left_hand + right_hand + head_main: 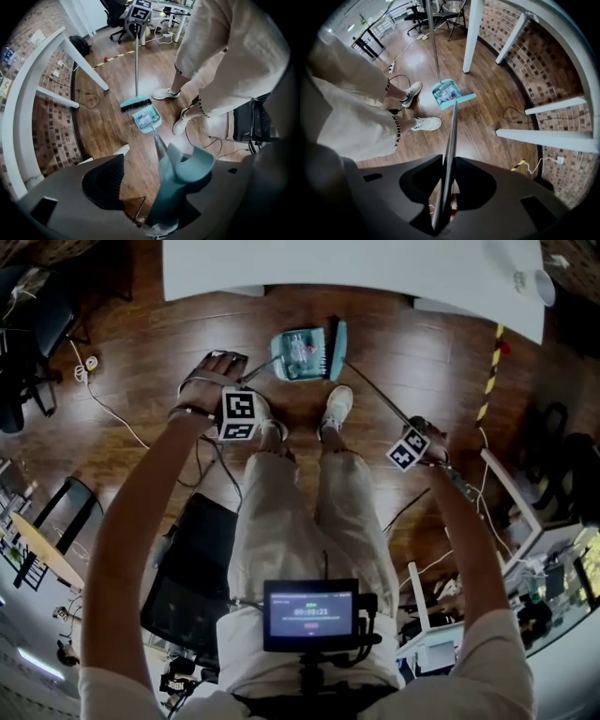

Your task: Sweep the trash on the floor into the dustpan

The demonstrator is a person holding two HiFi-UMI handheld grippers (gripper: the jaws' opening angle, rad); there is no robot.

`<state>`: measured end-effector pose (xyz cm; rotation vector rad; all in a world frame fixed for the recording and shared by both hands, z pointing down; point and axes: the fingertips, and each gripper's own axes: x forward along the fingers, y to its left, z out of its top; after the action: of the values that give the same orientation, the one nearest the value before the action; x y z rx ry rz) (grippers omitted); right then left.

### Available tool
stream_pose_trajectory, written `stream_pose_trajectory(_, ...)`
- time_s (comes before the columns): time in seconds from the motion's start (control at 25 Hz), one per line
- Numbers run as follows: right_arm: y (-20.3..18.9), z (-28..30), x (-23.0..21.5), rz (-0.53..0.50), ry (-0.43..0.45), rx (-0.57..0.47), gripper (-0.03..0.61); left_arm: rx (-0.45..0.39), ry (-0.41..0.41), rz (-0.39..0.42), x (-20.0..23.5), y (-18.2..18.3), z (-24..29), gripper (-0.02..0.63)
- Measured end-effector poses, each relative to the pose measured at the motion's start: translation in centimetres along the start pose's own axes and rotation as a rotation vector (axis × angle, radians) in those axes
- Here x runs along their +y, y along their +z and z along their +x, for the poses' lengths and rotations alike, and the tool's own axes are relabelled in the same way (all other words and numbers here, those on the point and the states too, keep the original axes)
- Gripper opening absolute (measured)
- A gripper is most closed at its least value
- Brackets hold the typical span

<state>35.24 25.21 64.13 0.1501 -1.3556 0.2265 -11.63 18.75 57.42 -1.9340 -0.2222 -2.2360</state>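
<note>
Head view: the dustpan (279,367) sits on the floor ahead of and between the left claw (239,420) and right claw (411,448). There's trash (302,351) inside it, and the table (375,268) edge is just beyond. Left gripper view: jaws apart around the dustpan handle (185,164), not pinching, so I'd say it's parked. Right gripper view: jaws clamped on the broom pole (451,136) to steer it. Table legs (471,33) crowd its right, with more floor past the pan.
</note>
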Motion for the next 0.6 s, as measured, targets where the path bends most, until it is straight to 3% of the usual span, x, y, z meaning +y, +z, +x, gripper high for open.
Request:
stream_pose_trajectory(0.4, -4.7, -3.2, 4.3, 0.4, 0.199, -0.001, 0.107, 0.064, 0.094, -0.139, -0.4, -1.2, -4.6, 0.353)
stream_pose_trajectory(0.6, -6.1, -5.0, 4.3, 0.564, 0.253, -0.028, 0.107, 0.017, 0.188, -0.389, 0.2, -2.2, -10.1, 0.371)
